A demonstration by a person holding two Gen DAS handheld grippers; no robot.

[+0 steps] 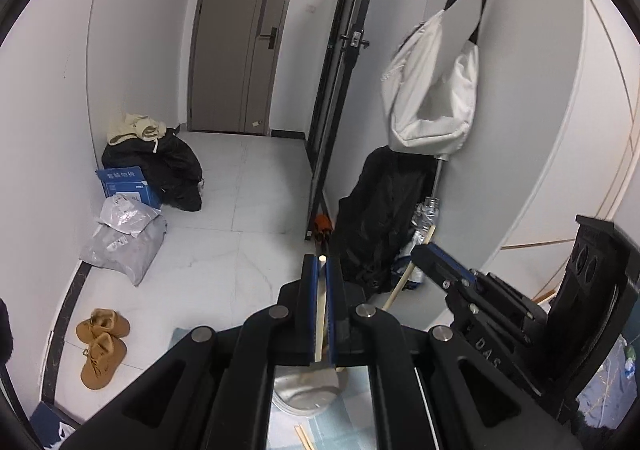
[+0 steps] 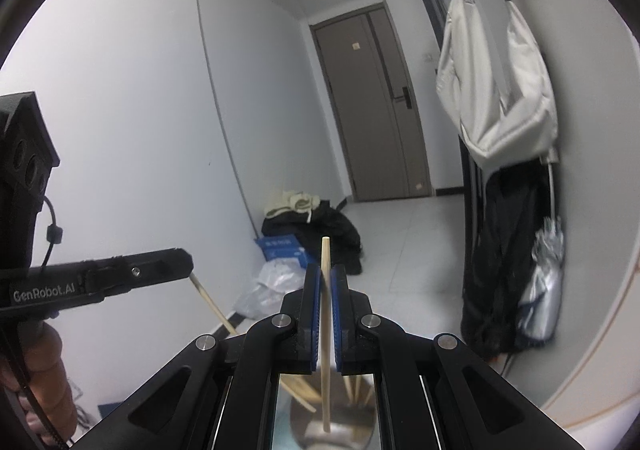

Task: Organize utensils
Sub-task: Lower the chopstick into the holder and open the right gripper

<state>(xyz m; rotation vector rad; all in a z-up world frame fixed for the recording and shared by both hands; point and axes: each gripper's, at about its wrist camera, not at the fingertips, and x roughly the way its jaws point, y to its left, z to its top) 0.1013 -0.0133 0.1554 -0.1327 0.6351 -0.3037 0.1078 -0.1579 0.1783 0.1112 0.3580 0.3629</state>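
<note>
My left gripper (image 1: 322, 262) is shut on a pale wooden chopstick (image 1: 320, 314) that runs along its blue pads. Below it stands a metal cup (image 1: 308, 390) on a light-blue mat (image 1: 352, 410), and loose chopsticks (image 1: 304, 438) lie on the mat. My right gripper (image 2: 326, 270) is shut on another chopstick (image 2: 326, 330), whose lower end hangs over the metal cup (image 2: 332, 434). Several chopsticks (image 2: 304, 394) lean inside that cup. Each gripper shows in the other's view: the right gripper (image 1: 426, 250) at the right, the left gripper (image 2: 186, 262) at the left, both with their sticks.
A hallway with a grey door (image 1: 240, 42) lies ahead. A white bag (image 1: 428, 90) and a black coat (image 1: 380, 218) hang on the right wall, beside a folded umbrella (image 2: 544, 282). Parcels (image 1: 124, 238), a blue box (image 1: 124, 182), dark clothes (image 1: 172, 166) and brown shoes (image 1: 102, 346) sit on the floor.
</note>
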